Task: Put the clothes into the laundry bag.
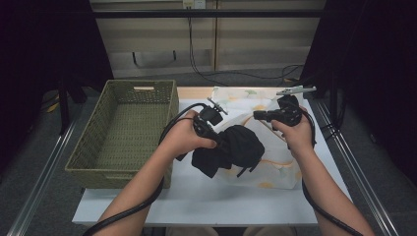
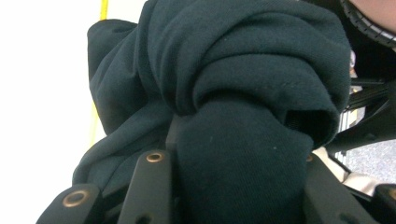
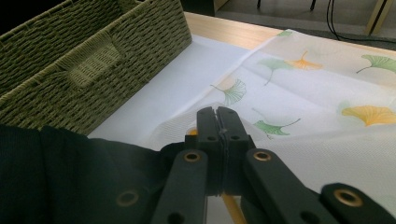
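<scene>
Gripping the dark garment (image 1: 235,147), the left gripper (image 1: 223,142); right gripper (image 1: 259,116) closed, empty.

Both hands raised, a tool in each

The left tool (image 1: 222,142) has its jaws clamped partway; the right tool (image 1: 260,116) points leftward, jaws pressed together, both forearms entering from below.
</scene>
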`<control>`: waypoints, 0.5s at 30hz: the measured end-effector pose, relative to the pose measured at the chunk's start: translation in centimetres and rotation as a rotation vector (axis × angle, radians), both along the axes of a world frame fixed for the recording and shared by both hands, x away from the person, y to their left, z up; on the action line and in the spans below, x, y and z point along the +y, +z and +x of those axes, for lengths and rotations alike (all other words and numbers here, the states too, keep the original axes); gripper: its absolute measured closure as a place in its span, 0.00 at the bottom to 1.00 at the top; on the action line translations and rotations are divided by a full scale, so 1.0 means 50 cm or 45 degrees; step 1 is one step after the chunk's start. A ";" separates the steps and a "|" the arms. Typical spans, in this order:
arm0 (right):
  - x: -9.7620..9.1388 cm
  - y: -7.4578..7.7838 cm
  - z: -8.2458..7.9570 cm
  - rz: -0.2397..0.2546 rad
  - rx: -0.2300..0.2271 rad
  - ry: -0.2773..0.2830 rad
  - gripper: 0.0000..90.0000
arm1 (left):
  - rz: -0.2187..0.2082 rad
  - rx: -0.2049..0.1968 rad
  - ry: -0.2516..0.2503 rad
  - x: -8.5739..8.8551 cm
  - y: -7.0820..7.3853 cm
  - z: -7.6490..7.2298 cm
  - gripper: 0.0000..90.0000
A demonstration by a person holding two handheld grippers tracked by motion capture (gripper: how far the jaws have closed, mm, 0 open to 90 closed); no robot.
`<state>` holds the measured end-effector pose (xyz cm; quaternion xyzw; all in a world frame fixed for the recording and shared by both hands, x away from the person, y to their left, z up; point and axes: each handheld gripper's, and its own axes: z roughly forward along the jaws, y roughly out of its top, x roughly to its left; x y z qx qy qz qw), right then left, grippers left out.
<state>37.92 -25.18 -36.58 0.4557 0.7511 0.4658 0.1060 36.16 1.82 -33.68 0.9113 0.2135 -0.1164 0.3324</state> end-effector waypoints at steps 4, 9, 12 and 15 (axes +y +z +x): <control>0.001 0.002 0.001 -0.001 -0.004 0.002 1.00 | 0.006 -0.002 -0.012 -0.009 -0.003 -0.002 0.74; 0.002 0.001 0.001 0.002 -0.001 0.005 1.00 | -0.009 -0.001 -0.006 -0.013 -0.012 0.001 0.73; 0.002 0.001 0.001 0.002 -0.003 0.004 1.00 | -0.006 0.001 -0.024 -0.014 -0.016 0.001 0.74; 0.003 0.001 0.001 0.002 -0.003 0.007 1.00 | 0.007 0.005 -0.018 -0.017 -0.019 -0.002 0.73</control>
